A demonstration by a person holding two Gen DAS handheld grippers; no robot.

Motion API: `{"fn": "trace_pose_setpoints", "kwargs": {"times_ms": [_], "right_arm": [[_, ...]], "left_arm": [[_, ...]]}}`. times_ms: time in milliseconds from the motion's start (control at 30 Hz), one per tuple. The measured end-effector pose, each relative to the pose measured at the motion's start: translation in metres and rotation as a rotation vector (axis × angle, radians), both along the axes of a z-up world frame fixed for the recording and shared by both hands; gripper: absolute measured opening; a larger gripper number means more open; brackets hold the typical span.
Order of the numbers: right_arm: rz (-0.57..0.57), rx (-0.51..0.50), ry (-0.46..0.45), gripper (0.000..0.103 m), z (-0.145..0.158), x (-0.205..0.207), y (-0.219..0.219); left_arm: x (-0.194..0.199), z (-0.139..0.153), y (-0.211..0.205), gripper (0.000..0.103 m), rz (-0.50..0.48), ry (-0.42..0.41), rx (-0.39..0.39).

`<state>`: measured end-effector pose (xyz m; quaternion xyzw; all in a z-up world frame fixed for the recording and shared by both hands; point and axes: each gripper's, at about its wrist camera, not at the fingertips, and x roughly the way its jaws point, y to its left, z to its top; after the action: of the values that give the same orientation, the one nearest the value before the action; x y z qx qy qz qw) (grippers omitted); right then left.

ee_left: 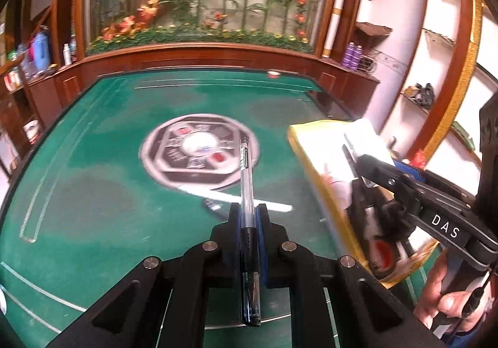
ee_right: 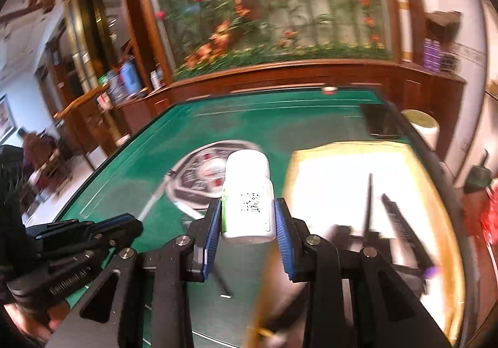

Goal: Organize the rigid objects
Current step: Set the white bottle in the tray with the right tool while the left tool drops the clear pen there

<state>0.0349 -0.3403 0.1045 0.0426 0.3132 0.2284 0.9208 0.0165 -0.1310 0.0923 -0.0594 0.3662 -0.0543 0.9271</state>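
My left gripper [ee_left: 249, 211] is shut on a clear pen [ee_left: 246, 180] with a dark grip, held lengthwise above the green table [ee_left: 93, 177]. My right gripper [ee_right: 247, 208] is shut on a white bottle [ee_right: 247, 192] with a printed label, held above the table's middle. The right gripper also shows in the left wrist view [ee_left: 351, 152], over a yellow-rimmed tray [ee_left: 303, 155] at the table's right. In the right wrist view the tray [ee_right: 429, 186] holds several dark objects, blurred. The left gripper body shows at that view's lower left.
A round grey control panel [ee_left: 199, 152] sits in the table's centre. A white stick-like item [ee_left: 249, 200] lies on the felt near it. A small red and white object [ee_left: 274, 74] sits at the far edge. Wooden cabinets surround the table.
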Motion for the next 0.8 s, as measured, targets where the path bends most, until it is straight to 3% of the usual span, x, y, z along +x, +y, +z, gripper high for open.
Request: {"fn": "trace_pose_setpoints", "kwargs": {"times_ms": [200, 333, 567, 800], "right_arm": [[-0.152, 0.032, 0.029, 0.033, -0.002, 0.011, -0.069], [-0.236, -0.012, 0.061, 0.033, -0.010, 0.021, -0.095], [-0.278, -0.064, 0.122, 0.033, -0.030, 0.024, -0.112], [-0.283, -0.074, 0.159, 0.033, -0.041, 0.026, -0.115]], "left_arm": [[0.016, 0.006, -0.043, 0.009, -0.103, 0.017, -0.050], [0.027, 0.004, -0.082, 0.009, -0.180, 0.034, -0.058], [0.039, -0.017, -0.125, 0.008, -0.247, 0.102, -0.055], [0.044, -0.034, -0.141, 0.008, -0.262, 0.143, -0.043]]}}
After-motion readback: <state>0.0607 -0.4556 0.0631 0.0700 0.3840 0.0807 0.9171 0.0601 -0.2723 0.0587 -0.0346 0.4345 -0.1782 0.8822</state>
